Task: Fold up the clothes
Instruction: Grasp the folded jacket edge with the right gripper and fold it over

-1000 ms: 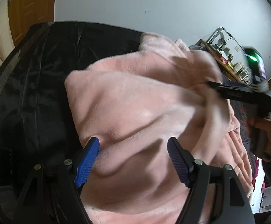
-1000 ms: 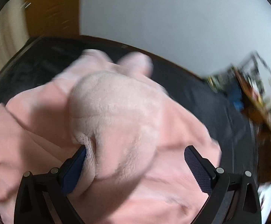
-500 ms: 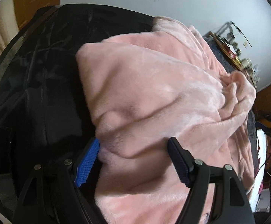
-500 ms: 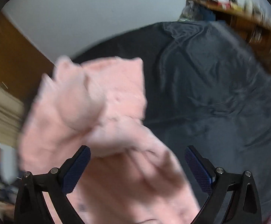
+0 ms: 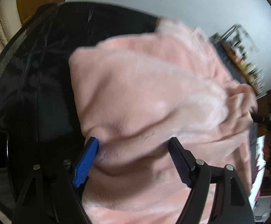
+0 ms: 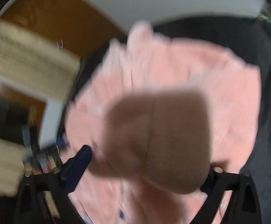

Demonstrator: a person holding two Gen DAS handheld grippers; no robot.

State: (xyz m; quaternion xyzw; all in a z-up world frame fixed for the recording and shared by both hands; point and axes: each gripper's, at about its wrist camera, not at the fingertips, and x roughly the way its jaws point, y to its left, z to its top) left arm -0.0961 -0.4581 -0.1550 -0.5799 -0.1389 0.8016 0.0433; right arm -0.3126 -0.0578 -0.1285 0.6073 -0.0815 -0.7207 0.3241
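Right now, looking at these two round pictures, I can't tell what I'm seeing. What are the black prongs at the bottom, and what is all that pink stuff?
There is no robot here. A person holds a hand tool in each hand, each with two fingers and a wide-angle camera looking out along them. That is why both pictures are round and bent.

One picture comes from the left gripper. Its fingers stand apart, and a fluffy pink garment bulges between them. The garment lies on a dark cloth covering the surface. At that picture's right edge you can glimpse the other tool, by the garment's far corner.

The other picture comes from the right gripper. A fold of the garment hangs close to its lens, dark and blurred, between fingers that stand wide apart. Whether they are pinching it, I cannot tell.

The job is folding clothes.
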